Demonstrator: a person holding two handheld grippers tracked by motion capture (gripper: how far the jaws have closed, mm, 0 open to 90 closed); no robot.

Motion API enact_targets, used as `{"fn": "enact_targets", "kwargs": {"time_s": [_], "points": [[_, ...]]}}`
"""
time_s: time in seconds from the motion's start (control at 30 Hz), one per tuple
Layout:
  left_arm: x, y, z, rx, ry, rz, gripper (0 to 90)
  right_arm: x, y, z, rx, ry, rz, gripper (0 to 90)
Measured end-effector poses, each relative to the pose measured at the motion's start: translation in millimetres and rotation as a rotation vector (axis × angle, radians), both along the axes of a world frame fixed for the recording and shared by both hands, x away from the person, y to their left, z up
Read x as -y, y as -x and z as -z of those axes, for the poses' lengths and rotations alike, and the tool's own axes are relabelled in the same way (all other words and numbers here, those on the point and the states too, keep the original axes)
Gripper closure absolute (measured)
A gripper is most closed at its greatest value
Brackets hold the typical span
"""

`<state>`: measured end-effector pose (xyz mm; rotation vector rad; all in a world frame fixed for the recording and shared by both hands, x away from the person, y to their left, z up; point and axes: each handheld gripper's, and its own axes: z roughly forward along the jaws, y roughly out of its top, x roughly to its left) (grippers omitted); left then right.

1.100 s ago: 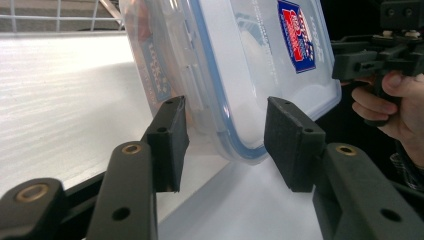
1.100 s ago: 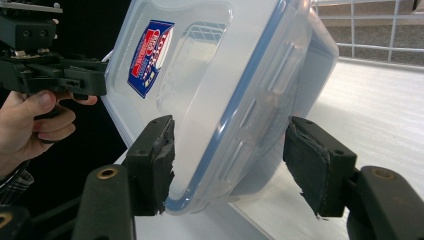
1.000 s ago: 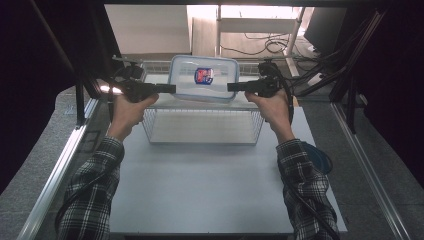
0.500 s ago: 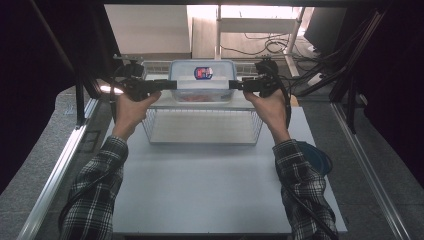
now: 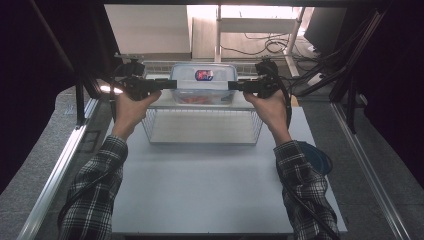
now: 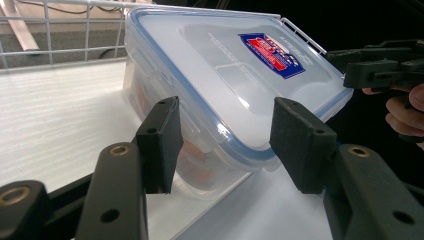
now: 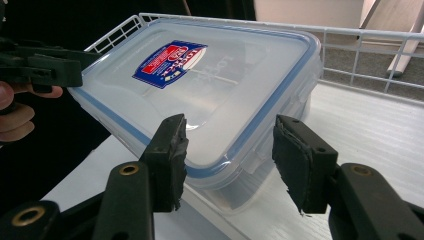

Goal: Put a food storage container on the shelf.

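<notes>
A clear plastic food box [image 5: 203,84] with a blue-rimmed snap lid and red-and-blue label sits closed on the white shelf [image 5: 165,100] atop a wire basket [image 5: 202,127], reddish contents showing faintly through its side.

Dim, dark surround; bright light from far side glares on white tabletop [image 5: 200,190]; near black jaws soft-focus.
</notes>
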<state>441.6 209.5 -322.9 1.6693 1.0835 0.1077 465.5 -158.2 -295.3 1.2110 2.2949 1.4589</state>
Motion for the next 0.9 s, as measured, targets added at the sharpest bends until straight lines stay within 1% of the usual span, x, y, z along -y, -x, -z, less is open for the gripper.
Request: {"fn": "enact_targets", "kwargs": {"time_s": [0.07, 0.1, 0.13, 0.17, 0.2, 0.23, 0.27, 0.3, 0.33, 0.37, 0.4, 0.47, 0.5, 0.53, 0.57, 0.6, 0.63, 0.7, 0.73, 0.77, 0.8, 0.83, 0.9], "points": [[2.2, 1.9, -2.0, 0.017, -0.026, -0.007, 43.5, -0.4, 0.4, 0.3, 0.008, 0.004, 0.013, 43.9], [2.2, 1.9, -2.0, 0.017, -0.026, -0.007, 40.4, -0.4, 0.4, 0.3, 0.008, 0.004, 0.013, 43.9], [3.5, 3.7, -4.0, 0.029, -0.04, -0.006, 38.2, -0.8, 2.8, -0.3, 0.028, 0.012, 0.023, 39.8], [4.8, 8.5, -7.9, 0.061, -0.061, -0.016, 36.2, -0.5, 4.6, -0.9, 0.045, 0.012, 0.018, 37.3], [5.3, 11.4, -9.8, 0.077, -0.066, -0.016, 34.0, -0.3, 7.2, -1.8, 0.054, 0.004, 0.014, 34.9], [5.3, 11.4, -9.8, 0.077, -0.066, -0.016, 31.7, -0.3, 7.2, -1.8, 0.054, 0.004, 0.014, 34.9], [5.7, 14.3, -11.4, 0.09, -0.073, -0.015, 31.7, 0.3, 9.7, -2.5, 0.062, -0.002, 0.008, 32.2], [6.4, 17.3, -12.5, 0.102, -0.076, -0.015, 27.1, 1.9, 15.3, -2.9, 0.082, -0.008, -0.004, 26.3], [7.9, 23.0, -13.5, 0.121, -0.083, 0.001, 24.7, 2.6, 18.3, -2.5, 0.092, -0.008, -0.008, 23.8], [7.9, 23.0, -13.5, 0.121, -0.083, 0.001, 22.1, 2.6, 18.3, -2.5, 0.092, -0.008, -0.008, 23.8], [9.2, 26.0, -13.8, 0.127, -0.089, 0.006, 20.2, 4.1, 24.2, -0.5, 0.109, -0.003, -0.019, 19.3], [11.8, 32.8, -13.7, 0.142, -0.102, 0.017, 19.4, 4.9, 27.2, 0.9, 0.118, 0.0, -0.029, 17.8], [13.1, 36.4, -13.5, 0.149, -0.112, 0.022, 17.0, 6.5, 33.8, 4.3, 0.132, 0.011, -0.037, 14.5], [14.0, 40.2, -12.8, 0.159, -0.118, 0.025, 16.2, 7.3, 37.4, 6.1, 0.141, 0.013, -0.044, 13.3], [14.7, 44.4, -11.9, 0.168, -0.124, 0.028, 16.2, 7.3, 37.4, 6.1, 0.141, 0.013, -0.044, 13.3], [15.5, 52.4, -9.0, 0.189, -0.138, 0.035, 14.0, 9.5, 45.2, 9.3, 0.158, 0.027, -0.053, 11.4], [15.5, 52.4, -9.0, 0.189, -0.138, 0.035, 12.9, 9.5, 45.2, 9.3, 0.158, 0.027, -0.053, 11.4], [16.5, 61.1, -4.8, 0.209, -0.155, 0.036, 12.3, 11.2, 53.2, 12.7, 0.18, 0.043, -0.062, 10.1], [16.7, 69.0, 0.7, 0.215, -0.157, 0.045, 10.9, 12.8, 61.7, 16.5, 0.193, 0.05, -0.072, 8.7], [16.7, 69.0, 0.7, 0.215, -0.157, 0.045, 10.3, 12.8, 61.7, 16.5, 0.193, 0.05, -0.072, 8.7], [16.5, 73.2, 3.6, 0.22, -0.153, 0.052, 10.1, 14.4, 69.7, 20.9, 0.206, 0.059, -0.084, 7.4], [16.5, 77.4, 6.8, 0.222, -0.145, 0.058, 10.1, 14.4, 69.7, 20.9, 0.206, 0.059, -0.084, 7.4], [17.4, 85.4, 13.5, 0.227, -0.141, 0.065, 8.7, 16.0, 77.2, 26.0, 0.214, 0.062, -0.091, 6.5]]}}
